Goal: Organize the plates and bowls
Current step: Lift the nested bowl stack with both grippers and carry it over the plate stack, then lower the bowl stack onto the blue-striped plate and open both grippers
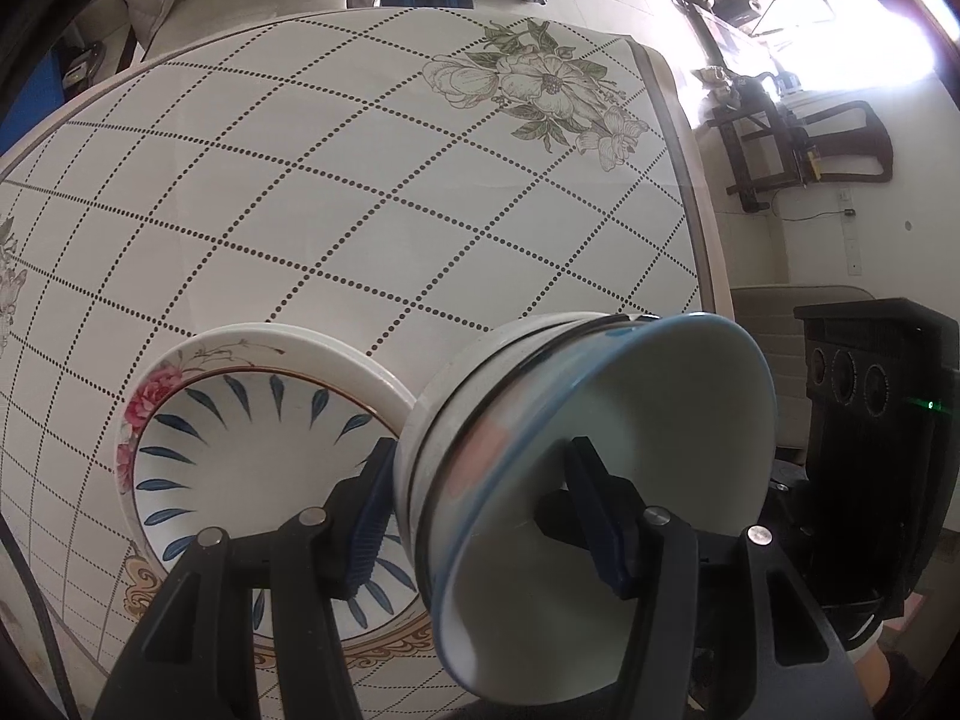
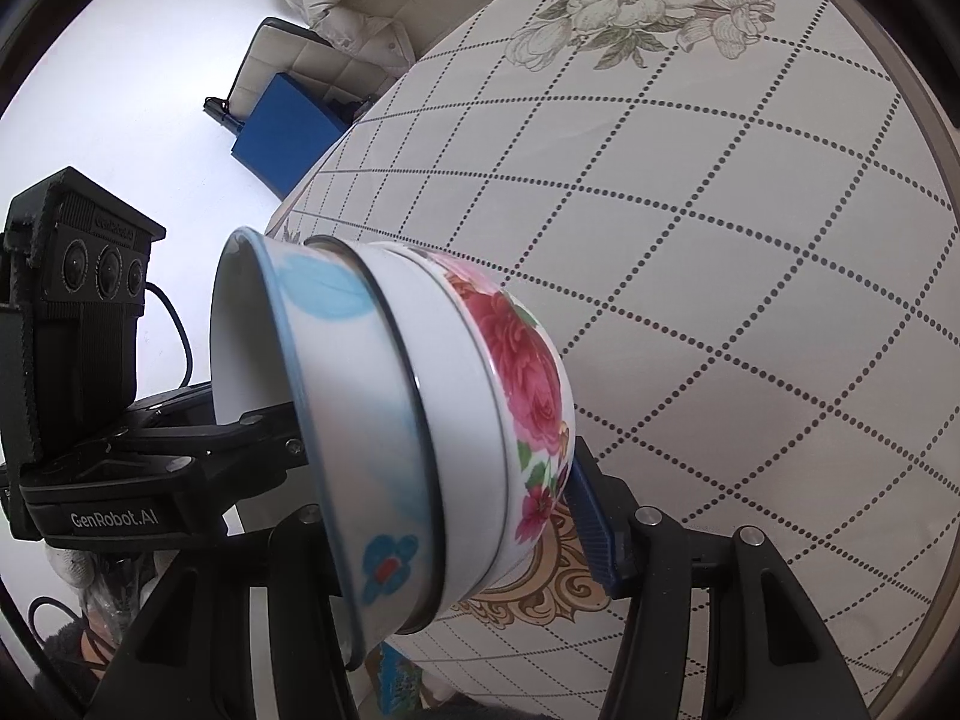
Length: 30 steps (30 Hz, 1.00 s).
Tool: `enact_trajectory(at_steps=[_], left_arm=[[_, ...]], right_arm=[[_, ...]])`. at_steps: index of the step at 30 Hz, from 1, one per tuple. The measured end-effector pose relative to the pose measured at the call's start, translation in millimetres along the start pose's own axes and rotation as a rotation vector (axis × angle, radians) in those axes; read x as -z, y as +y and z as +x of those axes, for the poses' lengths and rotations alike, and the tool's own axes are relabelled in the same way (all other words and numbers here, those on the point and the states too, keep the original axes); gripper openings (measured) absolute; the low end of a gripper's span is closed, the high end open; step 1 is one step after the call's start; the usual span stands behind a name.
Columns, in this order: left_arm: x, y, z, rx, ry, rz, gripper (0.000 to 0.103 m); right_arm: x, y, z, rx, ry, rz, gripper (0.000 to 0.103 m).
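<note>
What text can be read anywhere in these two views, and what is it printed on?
"GenRobot.AI": white lettering on the base of the left gripper, seen from the right wrist camera.
Raised lettering on top of the black camera box above it: too faint to read.
Left wrist view: no readable text.

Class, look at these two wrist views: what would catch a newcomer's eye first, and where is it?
A tilted stack of nested bowls, the outermost painted with red roses, fills the centre, gripped from both sides by the left gripper and right gripper. Below left in the left wrist view, plates with blue leaf strokes sit on the table, whose dotted-grid cloth has a large flower print at the far edge.
</note>
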<state>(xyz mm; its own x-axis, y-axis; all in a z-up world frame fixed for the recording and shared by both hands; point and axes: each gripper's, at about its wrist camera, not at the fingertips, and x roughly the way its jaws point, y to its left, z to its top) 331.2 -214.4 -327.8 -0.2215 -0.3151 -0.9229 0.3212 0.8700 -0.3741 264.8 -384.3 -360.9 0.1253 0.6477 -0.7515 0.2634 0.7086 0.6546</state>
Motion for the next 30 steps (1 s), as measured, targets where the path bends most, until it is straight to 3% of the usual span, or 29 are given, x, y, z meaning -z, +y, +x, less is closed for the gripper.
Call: enact_trajectory(at_steps=[13, 30], left_arm=[[32.2, 65.5, -28.9, -0.008, -0.033, -0.072, 0.053], [50.3, 123.4, -16.6, -0.009, -0.013, -0.126, 0.053]], right_arm=[[12.0, 57.8, 42.6, -0.023, 0.044, -0.062, 0.058], [16.4, 89.7, 123.4, -0.023, 0.126, -0.078, 0.058]])
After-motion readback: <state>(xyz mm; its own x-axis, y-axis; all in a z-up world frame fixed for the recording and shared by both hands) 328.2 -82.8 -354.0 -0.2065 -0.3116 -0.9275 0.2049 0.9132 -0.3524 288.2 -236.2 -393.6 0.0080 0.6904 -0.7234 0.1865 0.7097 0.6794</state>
